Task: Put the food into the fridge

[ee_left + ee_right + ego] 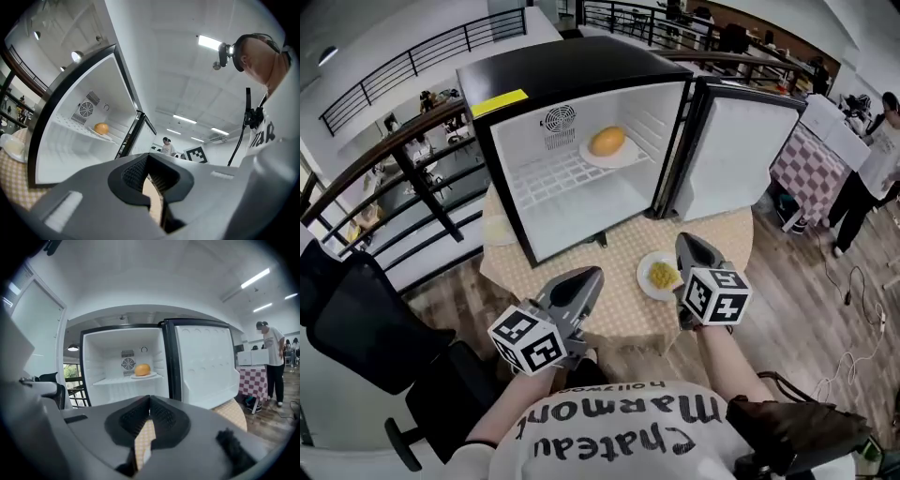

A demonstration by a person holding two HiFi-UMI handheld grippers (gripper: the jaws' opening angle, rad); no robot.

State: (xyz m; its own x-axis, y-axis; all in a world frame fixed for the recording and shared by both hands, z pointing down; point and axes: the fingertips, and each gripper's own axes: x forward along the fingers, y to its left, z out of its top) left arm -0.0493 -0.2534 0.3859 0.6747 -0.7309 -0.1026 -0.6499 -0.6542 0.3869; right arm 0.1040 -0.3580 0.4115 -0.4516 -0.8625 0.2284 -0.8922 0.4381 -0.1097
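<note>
Left tongs (589,278) and right tongs (687,246) both pinched empty; we should open right wide, grip the plate (642,277) rim level, slide into fridge (572,70).

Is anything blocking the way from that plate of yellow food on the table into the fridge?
Nothing visible does. The fridge door stands wide open, and the plate of yellow food sits on the table in front of the fridge, beside the right tongs.

From my head camera I look steeply down on the tabletop (623,281) and open mini fridge (572,70). Both gripper views sit low and close, facing its interior, which all three share.
</note>
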